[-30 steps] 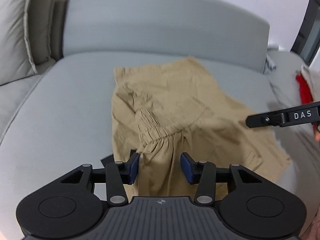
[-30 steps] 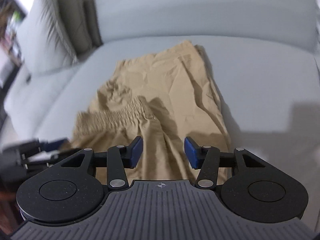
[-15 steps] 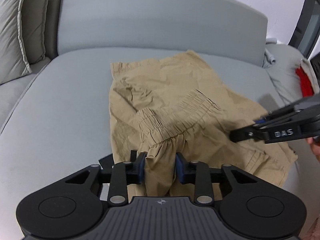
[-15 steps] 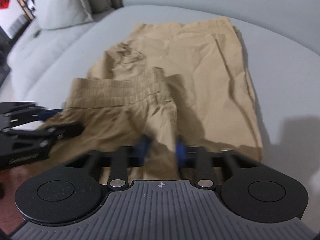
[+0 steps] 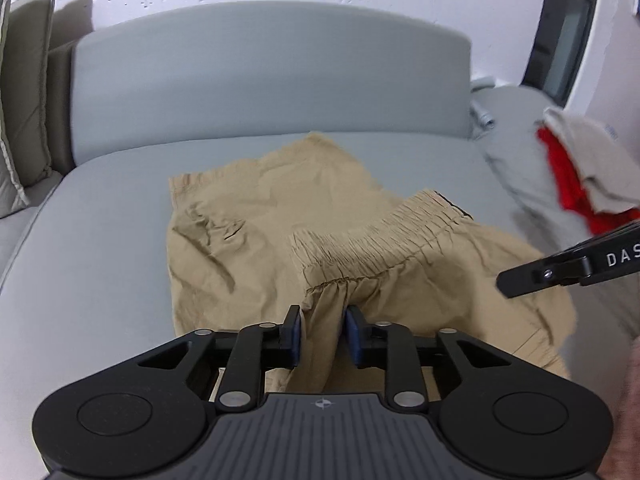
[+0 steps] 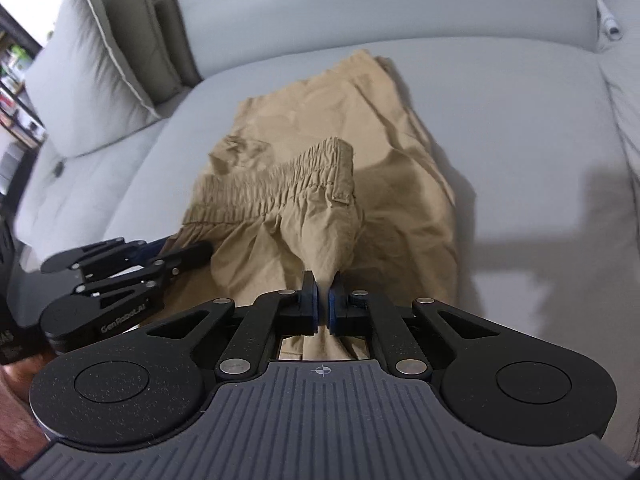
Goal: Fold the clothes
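Already the shorts (image 6: 320,184) are clenched by the right gripper (image 6: 323,304) – left gripper's (image 5: 322,332) jaws opening around cloth; waistband (image 6: 272,184) runs toward 10 o'clock

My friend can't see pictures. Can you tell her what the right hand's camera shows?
The right gripper pinches a fold of tan shorts lying on a grey sofa. The left gripper touches the shorts' left edge.

At the right edge of the left wrist view, the right gripper (image 5: 505,290) is cut off mid-lettering, and a red garment (image 5: 568,184) lies blurred, partly covered.
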Demonstrator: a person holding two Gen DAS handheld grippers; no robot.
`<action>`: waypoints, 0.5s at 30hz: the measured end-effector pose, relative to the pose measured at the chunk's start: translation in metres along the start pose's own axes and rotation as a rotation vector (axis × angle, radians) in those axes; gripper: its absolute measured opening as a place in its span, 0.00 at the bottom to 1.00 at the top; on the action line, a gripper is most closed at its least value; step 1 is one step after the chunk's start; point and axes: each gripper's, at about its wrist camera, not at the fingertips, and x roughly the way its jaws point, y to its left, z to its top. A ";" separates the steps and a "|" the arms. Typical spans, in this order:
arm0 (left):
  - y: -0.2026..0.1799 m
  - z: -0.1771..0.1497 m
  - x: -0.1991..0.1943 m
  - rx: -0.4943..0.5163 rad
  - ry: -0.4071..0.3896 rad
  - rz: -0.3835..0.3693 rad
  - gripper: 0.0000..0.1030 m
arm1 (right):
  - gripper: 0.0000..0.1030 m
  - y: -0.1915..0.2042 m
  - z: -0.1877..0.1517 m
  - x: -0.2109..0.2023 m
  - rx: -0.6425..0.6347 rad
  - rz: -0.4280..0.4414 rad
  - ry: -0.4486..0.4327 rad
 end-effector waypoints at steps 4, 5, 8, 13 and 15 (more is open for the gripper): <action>0.002 0.002 0.007 -0.003 -0.004 0.089 0.46 | 0.27 0.010 0.005 0.031 -0.111 -0.090 -0.011; 0.002 0.002 0.007 -0.004 -0.002 0.094 0.48 | 0.35 0.010 0.006 0.038 -0.132 -0.110 0.029; 0.005 0.005 -0.014 -0.026 -0.037 0.108 0.56 | 0.44 0.010 0.009 0.032 -0.166 -0.115 0.048; 0.014 0.009 -0.069 -0.102 -0.173 0.073 0.59 | 0.62 -0.006 0.015 -0.028 -0.171 -0.121 -0.110; 0.011 0.009 -0.078 -0.090 -0.175 0.011 0.51 | 0.59 -0.009 0.015 -0.043 -0.179 -0.108 -0.148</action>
